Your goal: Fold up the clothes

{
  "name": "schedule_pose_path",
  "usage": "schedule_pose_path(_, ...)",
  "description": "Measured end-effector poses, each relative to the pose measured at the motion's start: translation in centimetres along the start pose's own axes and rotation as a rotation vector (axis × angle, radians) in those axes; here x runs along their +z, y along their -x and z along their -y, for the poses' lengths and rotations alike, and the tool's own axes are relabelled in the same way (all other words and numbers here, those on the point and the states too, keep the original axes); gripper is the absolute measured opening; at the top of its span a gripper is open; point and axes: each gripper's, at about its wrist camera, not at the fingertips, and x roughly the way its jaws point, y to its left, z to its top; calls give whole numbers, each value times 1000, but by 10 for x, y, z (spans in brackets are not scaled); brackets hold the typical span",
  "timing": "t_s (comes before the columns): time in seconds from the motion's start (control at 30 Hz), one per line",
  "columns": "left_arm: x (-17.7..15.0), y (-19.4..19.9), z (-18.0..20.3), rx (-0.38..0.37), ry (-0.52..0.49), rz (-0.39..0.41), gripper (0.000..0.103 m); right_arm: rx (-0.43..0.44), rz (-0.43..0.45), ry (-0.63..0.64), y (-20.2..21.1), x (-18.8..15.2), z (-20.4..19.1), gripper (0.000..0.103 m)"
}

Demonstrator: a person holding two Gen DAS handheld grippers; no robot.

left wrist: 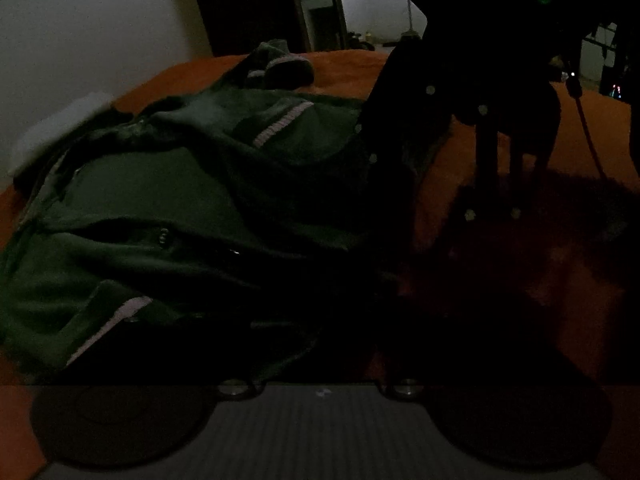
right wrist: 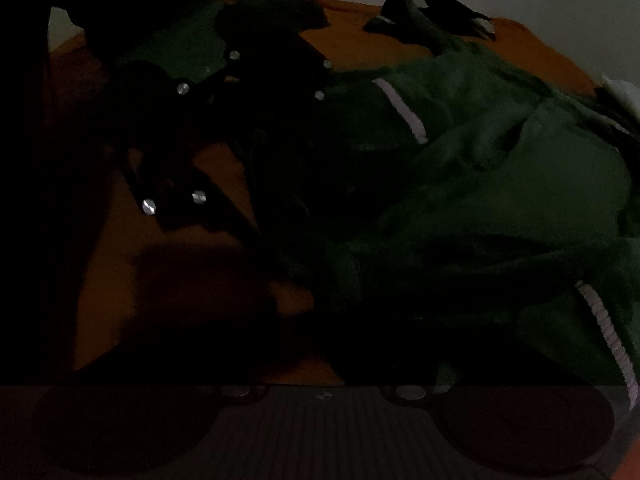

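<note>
A dark green jacket [left wrist: 168, 208] with pale grey stripes lies crumpled on an orange bedcover [left wrist: 500, 280]; the right wrist view shows the same jacket [right wrist: 480, 184] on its right side. My right gripper [left wrist: 494, 214], black with silver screws, stands over bare bedcover just right of the jacket's edge. Its fingers are apart, with orange showing between them. My left gripper [right wrist: 188, 208] hangs over the cover left of the jacket, fingers spread, and I see no cloth between them. The scene is very dark, and each gripper's own fingers are lost in shadow in its own view.
A second dark garment [left wrist: 276, 64] lies at the far edge of the bed. Something white [left wrist: 60, 128] sits by the jacket's far left. A pale wall [left wrist: 88, 28] and a doorway [left wrist: 320, 4] stand behind. A red cord [left wrist: 588, 132] hangs at the right.
</note>
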Motion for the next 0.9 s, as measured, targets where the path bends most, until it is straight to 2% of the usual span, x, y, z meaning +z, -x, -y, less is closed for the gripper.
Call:
schedule_pose_path(0.1, 8, 14, -21, 1, 32, -13, 80, -9, 62, -115, 20, 9, 36, 53)
schedule_pose_path(0.2, 26, 17, -58, 51, 110, -33, 81, -71, 171, -234, 29, 25, 94, 53)
schedule_pose_path(0.27, 45, 10, -89, 101, 166, -46, 83, -148, 302, -272, 27, 39, 134, 53)
schedule_pose_path(0.33, 67, -1, -120, 153, 220, -67, 84, -268, 402, -300, 13, 58, 169, 53)
schedule_pose_path(0.4, 91, -18, -155, 217, 282, -112, 84, -391, 430, -328, -9, 75, 199, 53)
schedule_pose_path(0.47, 117, -37, -177, 282, 326, -181, 84, -508, 396, -372, -33, 85, 229, 53)
schedule_pose_path(0.53, 138, -52, -199, 348, 339, -246, 84, -565, 325, -464, -58, 91, 265, 53)
schedule_pose_path(0.57, 145, -58, -209, 369, 320, -262, 87, -562, 282, -524, -67, 90, 283, 52)
schedule_pose_path(0.63, 154, -72, -227, 410, 275, -288, 89, -554, 212, -615, -82, 87, 314, 39)
schedule_pose_path(0.67, 155, -81, -236, 437, 282, -300, 89, -574, 190, -652, -87, 87, 328, 39)
schedule_pose_path(0.73, 153, -99, -257, 471, 325, -314, 89, -624, 167, -710, -92, 88, 348, 39)
schedule_pose_path(0.8, 147, -117, -284, 467, 405, -282, 89, -631, 132, -730, -101, 93, 366, 39)
schedule_pose_path(0.9, 134, -158, -329, 419, 520, -240, 89, -569, 51, -790, -112, 95, 387, 6)
